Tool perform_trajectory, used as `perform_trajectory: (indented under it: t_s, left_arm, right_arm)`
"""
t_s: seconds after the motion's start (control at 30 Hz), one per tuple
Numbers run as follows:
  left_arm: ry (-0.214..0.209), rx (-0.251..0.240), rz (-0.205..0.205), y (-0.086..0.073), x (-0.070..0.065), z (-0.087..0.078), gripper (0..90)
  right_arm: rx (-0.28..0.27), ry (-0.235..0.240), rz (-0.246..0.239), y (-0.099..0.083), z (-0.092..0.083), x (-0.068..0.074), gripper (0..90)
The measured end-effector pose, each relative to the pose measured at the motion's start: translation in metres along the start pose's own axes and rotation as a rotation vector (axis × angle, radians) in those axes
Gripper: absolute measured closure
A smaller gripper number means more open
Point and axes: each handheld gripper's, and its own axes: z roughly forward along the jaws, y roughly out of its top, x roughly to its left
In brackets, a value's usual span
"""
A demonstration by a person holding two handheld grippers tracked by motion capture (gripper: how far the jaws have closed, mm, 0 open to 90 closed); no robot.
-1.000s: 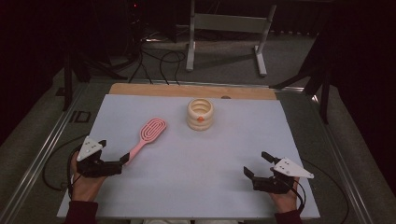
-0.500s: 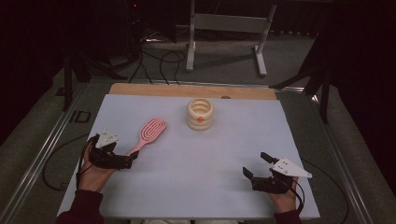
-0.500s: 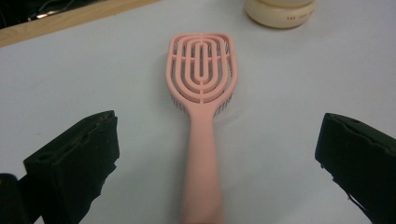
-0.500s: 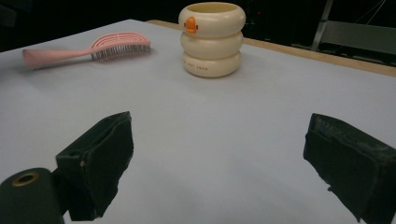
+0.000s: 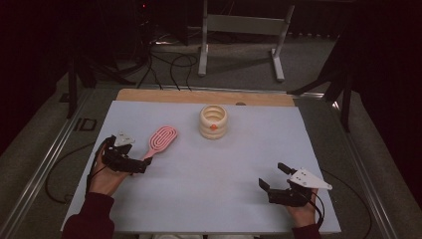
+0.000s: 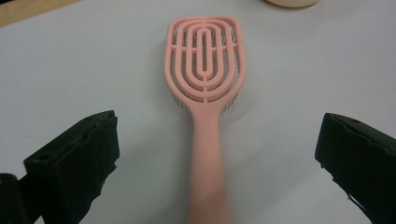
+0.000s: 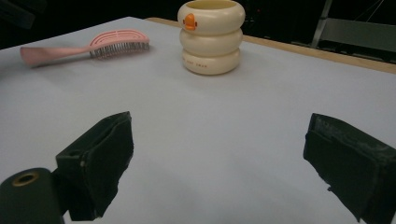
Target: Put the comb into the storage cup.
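A pink vented hairbrush (image 5: 160, 141) lies bristles down on the white table top, handle toward the person's left hand. My left gripper (image 5: 140, 167) is open at the handle's end; in the left gripper view the brush handle (image 6: 206, 154) runs up between the two wide-apart jaws, untouched. A cream ribbed cup (image 5: 213, 121) with an orange mark stands upright at the back middle; it also shows in the right gripper view (image 7: 212, 35) beside the hairbrush (image 7: 88, 48). My right gripper (image 5: 272, 177) rests open near the front right, nothing between its jaws.
The white table top (image 5: 214, 174) ends in a wooden strip (image 5: 199, 97) at the back. Beyond it stand a metal frame (image 5: 244, 35) and loose cables (image 5: 164, 64) on the floor. Rails run along both table sides.
My left gripper has moved forward and right, so its open jaws now straddle the end of the brush handle. The right gripper, brush and cup have stayed put.
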Motion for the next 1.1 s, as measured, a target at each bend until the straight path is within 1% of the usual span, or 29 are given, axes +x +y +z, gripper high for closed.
perform_trajectory:
  t_s: [0.13, 0.23, 0.37, 0.4, 0.7, 0.83, 1.0, 1.1]
  left_arm:
    - [-0.006, 0.019, -0.001, 0.002, 0.0, 0.006, 0.6]
    - [-0.007, 0.036, 0.007, 0.005, 0.0, 0.01, 0.5]
    - [-0.007, 0.036, 0.007, 0.005, 0.0, 0.01, 0.6]
    - [-0.009, 0.055, 0.015, 0.009, 0.0, 0.017, 0.6]
    - [-0.011, 0.092, 0.023, 0.015, 0.001, 0.029, 1.1]
    - [-0.015, 0.12, 0.024, 0.017, 0.002, 0.035, 1.7]
    - [-0.021, 0.151, 0.015, 0.017, 0.004, 0.043, 1.8]
    - [-0.021, 0.178, 0.01, 0.017, 0.005, 0.048, 1.9]
  right_arm:
    - [0.002, -0.001, 0.001, 0.0, 0.0, 0.0, 8.3]
    - [0.001, -0.001, 0.0, 0.0, 0.0, 0.0, 8.3]
    - [0.001, -0.001, 0.0, 0.0, 0.0, 0.0, 8.3]
    - [0.001, -0.001, 0.0, 0.0, 0.0, 0.0, 8.3]
    - [0.002, 0.001, 0.0, 0.0, 0.0, 0.0, 8.3]
    - [0.002, 0.001, 0.0, 0.0, 0.0, 0.0, 8.4]
    - [0.003, 0.002, 0.001, 0.0, 0.0, 0.0, 8.4]
    - [0.004, 0.002, 0.001, 0.0, 0.0, 0.0, 8.4]
